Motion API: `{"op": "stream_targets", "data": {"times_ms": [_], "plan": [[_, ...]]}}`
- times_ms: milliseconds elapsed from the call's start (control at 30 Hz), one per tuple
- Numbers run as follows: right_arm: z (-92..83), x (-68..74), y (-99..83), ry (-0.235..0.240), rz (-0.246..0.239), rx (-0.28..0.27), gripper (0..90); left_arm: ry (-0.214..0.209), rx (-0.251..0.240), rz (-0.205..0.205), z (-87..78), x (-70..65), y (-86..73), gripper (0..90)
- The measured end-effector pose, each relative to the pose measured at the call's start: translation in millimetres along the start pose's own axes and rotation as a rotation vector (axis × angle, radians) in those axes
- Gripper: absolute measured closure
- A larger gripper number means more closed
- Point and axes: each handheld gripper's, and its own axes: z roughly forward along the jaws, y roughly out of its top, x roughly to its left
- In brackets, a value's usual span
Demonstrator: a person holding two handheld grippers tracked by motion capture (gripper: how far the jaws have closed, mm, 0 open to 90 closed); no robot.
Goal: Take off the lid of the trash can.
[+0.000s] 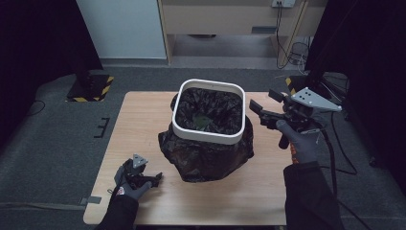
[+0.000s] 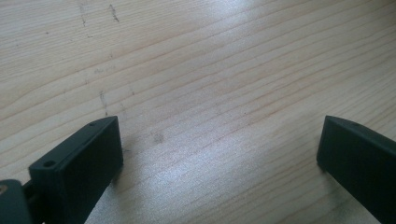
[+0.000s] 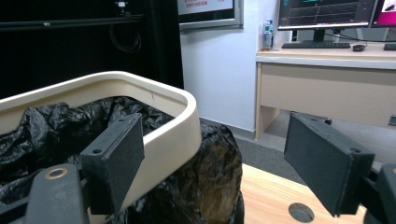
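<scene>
From above, a rounded white bin (image 1: 208, 113) with a crinkled black bag (image 1: 206, 155) sits mid-table (image 1: 143, 124). The left gripper (image 2: 219, 140) is spread over grained wood. The right gripper (image 3: 212, 161) gapes beside the smooth rim.

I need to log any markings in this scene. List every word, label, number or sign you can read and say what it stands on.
No text reads clearly enough to quote.
Wall sign: red characters, cut off and too blurred to read.
Monitor: graph lines and small figures, too small to read.
Bottle on the desk: label too small to read.
Yellow-black hazard stripes on the floor stand: a marking, no words.
Bin, bag, table: no text.
</scene>
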Motion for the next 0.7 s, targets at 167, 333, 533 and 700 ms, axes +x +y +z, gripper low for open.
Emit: {"op": "stream_targets", "data": {"times_ms": [167, 333, 533, 700], "plan": [[5.8, 1.2, 5.6, 0.013, -0.001, -0.006, 19.8, 0.001, 0.0, -0.001, 0.0, -0.2, 0.0, 0.0], [11.7, 4.9, 10.9, 0.028, -0.004, 0.0, 19.8, 0.002, -0.001, -0.003, 0.1, -0.5, 0.0, 0.0], [18.7, 9.5, 20.6, 0.034, -0.018, -0.003, 19.9, 0.003, 0.0, -0.003, 0.0, -0.5, 0.0, 0.0], [25.2, 11.8, 24.5, 0.038, -0.015, 0.0, 19.9, 0.003, 0.0, -0.003, 0.0, -0.5, 0.1, 0.0]]}}
